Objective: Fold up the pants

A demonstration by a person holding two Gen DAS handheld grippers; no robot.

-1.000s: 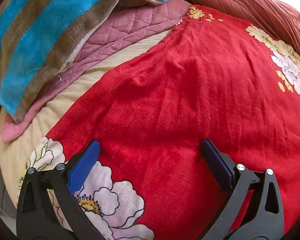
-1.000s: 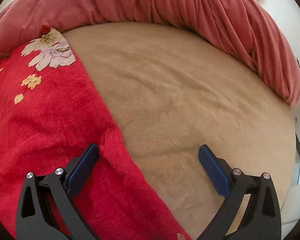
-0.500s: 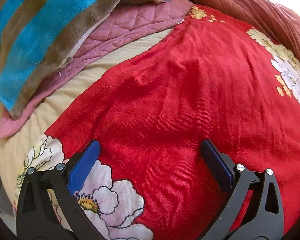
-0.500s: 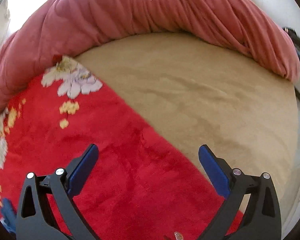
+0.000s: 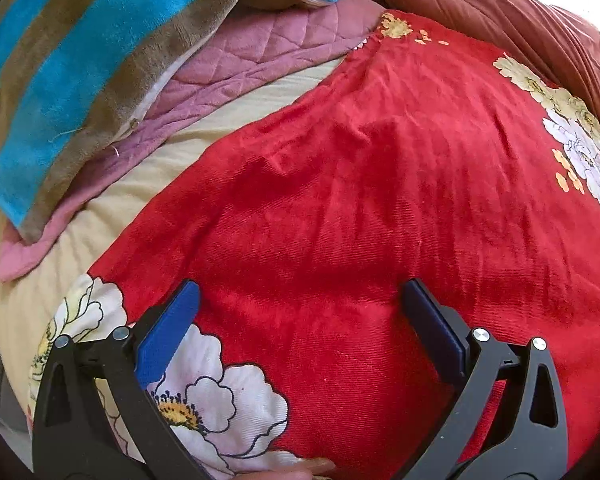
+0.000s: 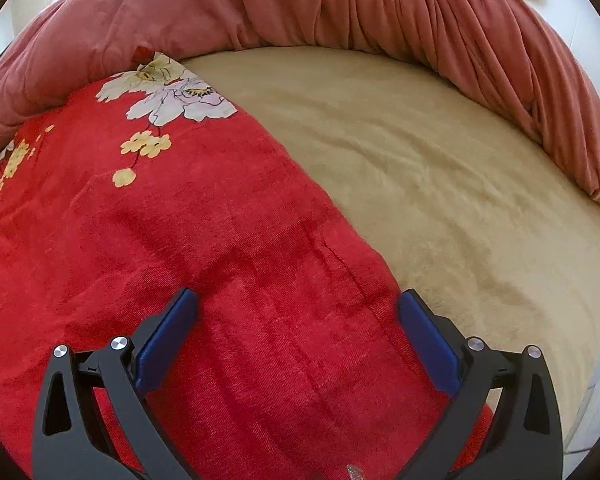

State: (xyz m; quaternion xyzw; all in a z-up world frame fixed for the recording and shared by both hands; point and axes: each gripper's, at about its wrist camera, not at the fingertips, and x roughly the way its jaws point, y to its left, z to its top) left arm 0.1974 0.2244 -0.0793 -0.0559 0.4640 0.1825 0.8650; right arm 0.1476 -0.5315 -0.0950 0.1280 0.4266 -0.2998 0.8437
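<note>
The soft red pants with big white and yellow flowers (image 5: 372,208) lie spread flat on the tan bed (image 6: 440,184), so they are easy to fold. The left tongs (image 5: 300,316) hang wide open just over the red cloth and grip nothing. The right tongs (image 6: 298,312) are wide open too, near the pants' side edge, probably to pick a spot to grab. A blue and brown striped blanket (image 5: 76,64) sits piled off to the side.

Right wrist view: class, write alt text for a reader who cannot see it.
An open claw hovers over red floral pants spread on a tan bed. A pink quilt is bunched along the far edge.
</note>
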